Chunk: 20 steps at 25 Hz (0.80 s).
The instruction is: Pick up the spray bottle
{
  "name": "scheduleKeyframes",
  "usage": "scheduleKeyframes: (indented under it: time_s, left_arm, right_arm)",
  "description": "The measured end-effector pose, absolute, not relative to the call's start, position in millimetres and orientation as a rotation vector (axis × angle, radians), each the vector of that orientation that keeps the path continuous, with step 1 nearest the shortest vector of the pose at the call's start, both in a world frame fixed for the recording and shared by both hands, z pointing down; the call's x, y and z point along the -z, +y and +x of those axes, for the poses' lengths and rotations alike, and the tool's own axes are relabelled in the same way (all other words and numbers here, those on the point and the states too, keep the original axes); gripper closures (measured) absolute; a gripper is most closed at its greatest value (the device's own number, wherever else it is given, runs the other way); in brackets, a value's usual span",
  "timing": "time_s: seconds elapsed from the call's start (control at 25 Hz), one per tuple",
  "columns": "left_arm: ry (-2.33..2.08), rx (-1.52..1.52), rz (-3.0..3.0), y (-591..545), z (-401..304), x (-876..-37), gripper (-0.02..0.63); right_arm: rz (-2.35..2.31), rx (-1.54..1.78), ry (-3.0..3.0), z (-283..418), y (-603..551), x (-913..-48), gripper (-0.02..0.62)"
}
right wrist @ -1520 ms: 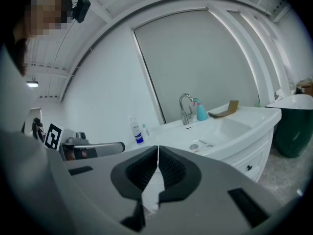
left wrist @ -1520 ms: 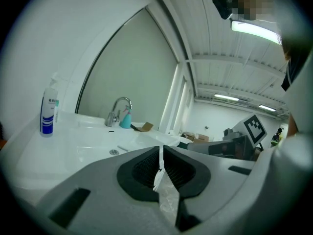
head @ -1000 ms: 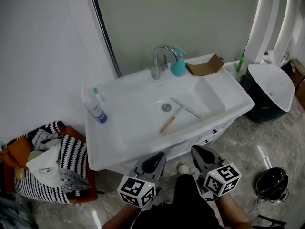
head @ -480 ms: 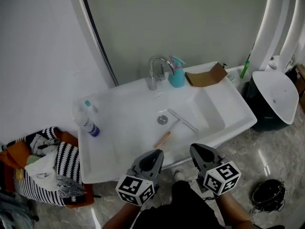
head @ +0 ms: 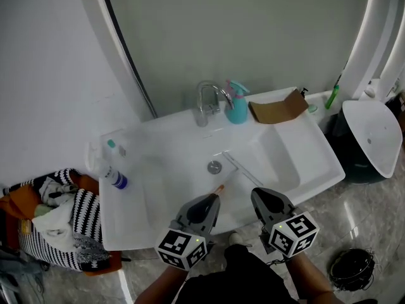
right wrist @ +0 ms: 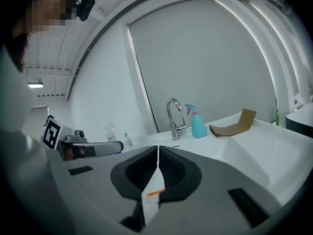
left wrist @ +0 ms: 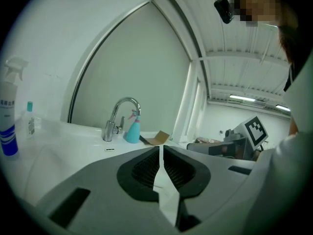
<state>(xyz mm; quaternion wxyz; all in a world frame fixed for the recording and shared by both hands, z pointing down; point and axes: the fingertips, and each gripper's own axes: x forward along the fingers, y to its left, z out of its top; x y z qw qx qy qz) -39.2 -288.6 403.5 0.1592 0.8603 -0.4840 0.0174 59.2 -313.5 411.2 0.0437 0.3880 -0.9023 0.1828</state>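
— What's standing on the sink (head: pixel 166 145)?
— A teal spray bottle (head: pixel 237 104) at the back edge by the tap (head: pixel 205 104), and a white spray bottle (left wrist: pixel 7 126) at the left edge. I'm holding the left gripper (left wrist: pixel 160 149) and right gripper (right wrist: pixel 157 149) closed and empty at the front edge.
— Step?
— The approach, I judge. Next calls for opening one gripper and reaching.

Bright diffuse light, glare streaks on glossy floor (head: pixel 350 199), motion blur at sink (head: pixel 130 201) left end, fisheye bending and dark corners in gripper views, left gripper (left wrist: pixel 161 153) soft at close range, ceiling strip light (left wrist: pixel 247 98) overexposed.
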Motion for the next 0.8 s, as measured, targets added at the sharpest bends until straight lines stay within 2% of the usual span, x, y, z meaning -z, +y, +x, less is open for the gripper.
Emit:
scheduleKeyframes:
  time_s: [0.8]
  left_arm:
    - [-1.461, -0.052, 2.415, -386, -8, -410, 0.58]
  right_arm:
    - [1.045, -0.516, -2.786, 76, -428, -418, 0.588]
